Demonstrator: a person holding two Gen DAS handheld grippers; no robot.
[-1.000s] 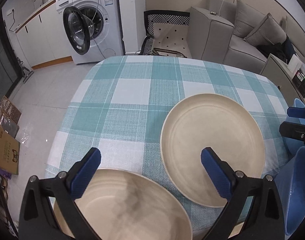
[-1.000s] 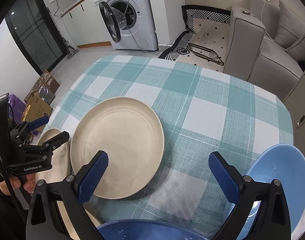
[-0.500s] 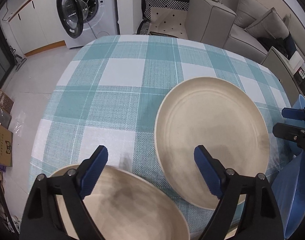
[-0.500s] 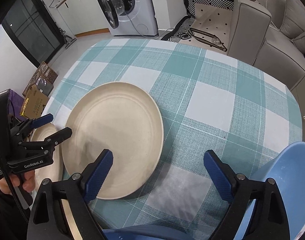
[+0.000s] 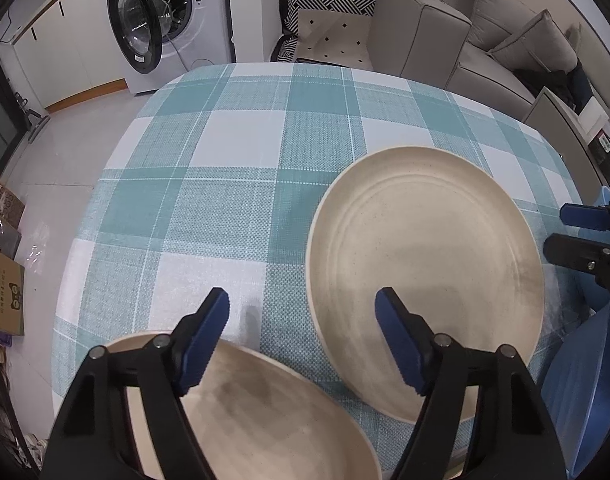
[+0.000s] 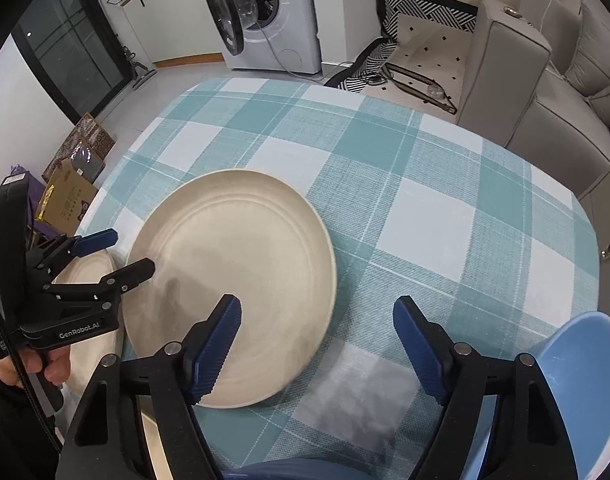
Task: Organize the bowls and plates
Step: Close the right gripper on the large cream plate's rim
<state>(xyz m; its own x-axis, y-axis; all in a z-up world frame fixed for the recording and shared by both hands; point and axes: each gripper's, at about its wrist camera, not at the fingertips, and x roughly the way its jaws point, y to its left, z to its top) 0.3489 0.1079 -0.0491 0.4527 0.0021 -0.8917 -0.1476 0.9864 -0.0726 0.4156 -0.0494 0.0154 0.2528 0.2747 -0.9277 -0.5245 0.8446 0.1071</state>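
Since a second ago we have brought both tools lower over the desk (image 5: pixel 233 152), and their jaws have just been closing, with nothing between them.

We take the big plate (image 5: pixel 425 280) as our landmark. It lies flat on the checked cloth, toward the near edge of the desk. A second cream dish (image 5: pixel 265 412) sits just beside it to its left, at the desk's near corner; whether that one is a plate or a shallow bowl we cannot tell. A blue bowl (image 6: pixel 585 376) stands well to the plate's right at the desk edge, and another blue rim (image 6: pixel 289 474) shows nearer to us than the plate.

The left tool (image 5: pixel 303 338) hangs over the gap between the cream dish and the plate, jaws apart and empty. The right tool (image 6: pixel 317 344) hovers by the plate's near right rim, jaws likewise apart, gripping nothing.

We judge the plate stiff, light and smooth, so likely to slip. Its raised rim is the only place to pinch, and the near edge looks the easiest.
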